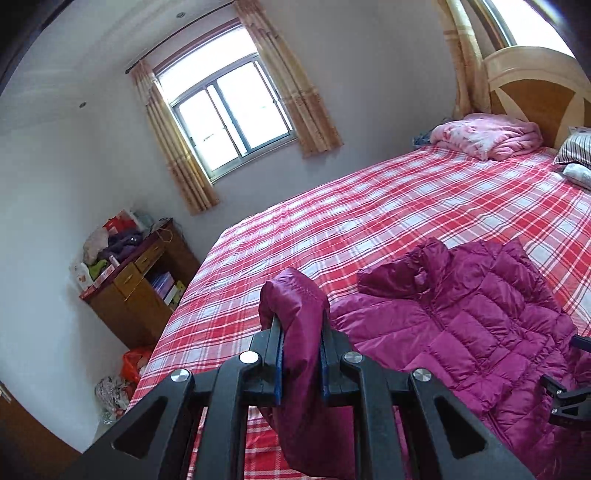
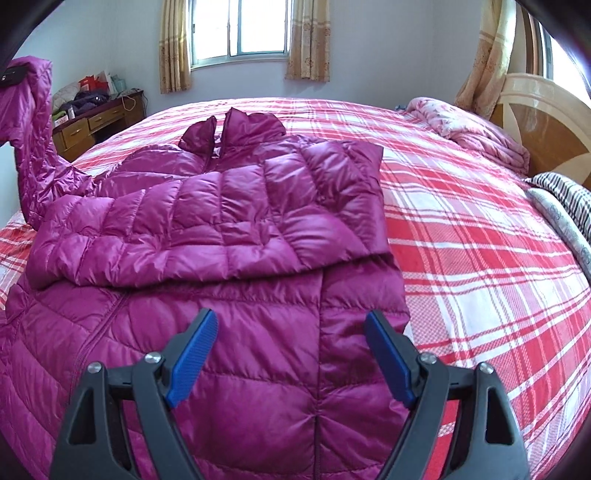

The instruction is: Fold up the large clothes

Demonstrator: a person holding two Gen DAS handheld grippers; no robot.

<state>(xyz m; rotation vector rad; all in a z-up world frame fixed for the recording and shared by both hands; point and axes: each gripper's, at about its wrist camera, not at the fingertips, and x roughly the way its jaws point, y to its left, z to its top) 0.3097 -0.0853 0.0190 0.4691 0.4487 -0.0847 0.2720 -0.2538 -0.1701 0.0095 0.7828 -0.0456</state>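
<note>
Left-wrist and right-wrist views of a magenta down jacket laid front-up across the red plaid bed, collar toward the window and hem toward you. Your left gripper is nearly closed on the cuff of 1 sleeve; in the right-wrist view that sleeve rises clear of the bed at the far left and hangs from the raised tool. The other sleeve already lies folded crosswise over the chest. Your right gripper hovers above the lower body panel with its jaws spread wide and nothing between them; its blue pads do not visibly touch the fabric. The relation that governs the coming move: the jacket's long axis runs away from you, collar to hem, while the held sleeve stands off to the left of that axis, so the body lies to the right of your left gripper. The likely step is to carry the cuff rightward across the chest, over the folded sleeve. Your left hand is the nearer to this work; your right hand sits closer to the hem. Puffy, slick fabric may slide as the sleeve lands.
</note>
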